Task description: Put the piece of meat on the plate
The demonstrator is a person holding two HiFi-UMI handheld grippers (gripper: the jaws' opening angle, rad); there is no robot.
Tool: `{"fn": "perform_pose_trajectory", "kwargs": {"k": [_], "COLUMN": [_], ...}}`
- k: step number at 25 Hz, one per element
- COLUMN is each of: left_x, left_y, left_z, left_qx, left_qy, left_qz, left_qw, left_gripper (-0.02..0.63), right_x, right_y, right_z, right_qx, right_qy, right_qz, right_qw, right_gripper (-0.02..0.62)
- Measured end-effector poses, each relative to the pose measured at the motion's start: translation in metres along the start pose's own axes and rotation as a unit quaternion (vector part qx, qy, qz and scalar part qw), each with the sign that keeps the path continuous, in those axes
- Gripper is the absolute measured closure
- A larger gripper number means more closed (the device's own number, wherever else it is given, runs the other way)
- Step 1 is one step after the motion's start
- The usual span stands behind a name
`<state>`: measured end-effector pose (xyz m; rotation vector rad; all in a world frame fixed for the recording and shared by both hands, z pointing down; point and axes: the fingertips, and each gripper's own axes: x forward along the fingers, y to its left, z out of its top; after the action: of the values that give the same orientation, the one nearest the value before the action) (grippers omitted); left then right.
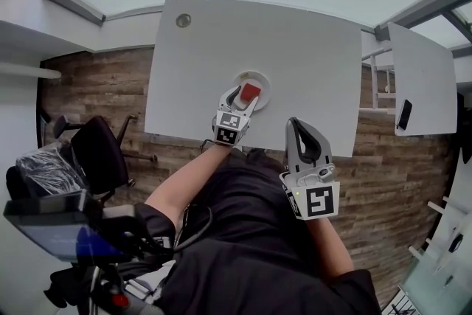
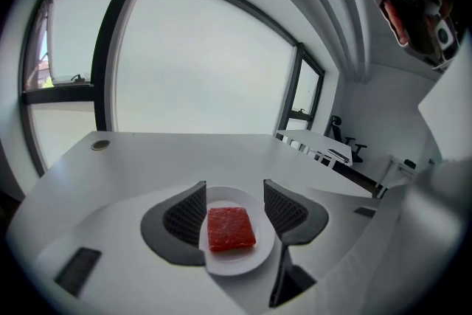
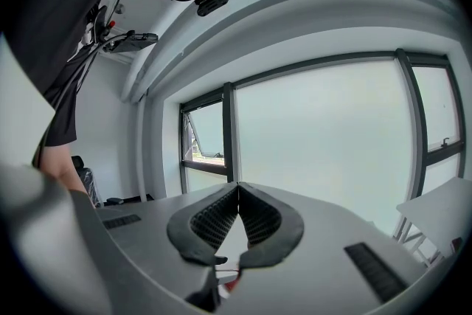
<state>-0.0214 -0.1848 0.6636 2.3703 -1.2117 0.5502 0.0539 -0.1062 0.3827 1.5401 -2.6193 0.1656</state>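
Note:
A red, flat, square piece of meat [image 2: 231, 228] lies on a small round white plate [image 2: 221, 266] near the front edge of the white table [image 1: 295, 40]. In the head view the meat [image 1: 251, 92] shows on the plate [image 1: 260, 77] as well. My left gripper [image 2: 234, 187] hangs a little above the plate, open, its jaws spread to either side of the meat and clear of it. From the head view it [image 1: 243, 98] reaches in over the table's front edge. My right gripper [image 1: 295, 123] is shut and empty at the front edge, right of the plate; its tips [image 3: 237, 186] touch.
A round grommet [image 1: 183, 21] sits in the table's far left corner. A second white table [image 1: 420, 81] with a dark phone [image 1: 404, 114] stands at the right. A black office chair [image 1: 99, 151] is on the wooden floor at the left.

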Motion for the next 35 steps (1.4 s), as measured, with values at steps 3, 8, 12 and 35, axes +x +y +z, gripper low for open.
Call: {"fn": "perform_pose_trajectory", "kwargs": {"k": [3, 8, 12, 35], "left_x": [-0.008, -0.037, -0.060, -0.208], "left_y": [-0.002, -0.018, -0.021, -0.075], "left_z": [0.001, 0.025, 0.057, 0.171], "left_qx": [0.028, 0.049, 0.039, 0.023], "left_qy": [-0.020, -0.051, -0.088, -0.264], "left_qz": [-0.006, -0.019, -0.003, 0.025], "left_qw": [0.9994, 0.9973, 0.9953, 0.9639], "left_gripper": [0.367, 0.422, 0.495, 0.600], "right_x": [0.001, -0.001, 0.002, -0.018], "right_y": [0.003, 0.003, -0.001, 0.023], "right_z": [0.004, 0.012, 0.011, 0.014], "right_qx": [0.004, 0.005, 0.014, 0.021], "right_qy": [-0.006, -0.021, -0.029, -0.047], "right_qz": [0.002, -0.001, -0.005, 0.033], "right_qw": [1.000, 1.000, 0.999, 0.998], "right_gripper": [0.589, 0.589, 0.589, 0.589]}}
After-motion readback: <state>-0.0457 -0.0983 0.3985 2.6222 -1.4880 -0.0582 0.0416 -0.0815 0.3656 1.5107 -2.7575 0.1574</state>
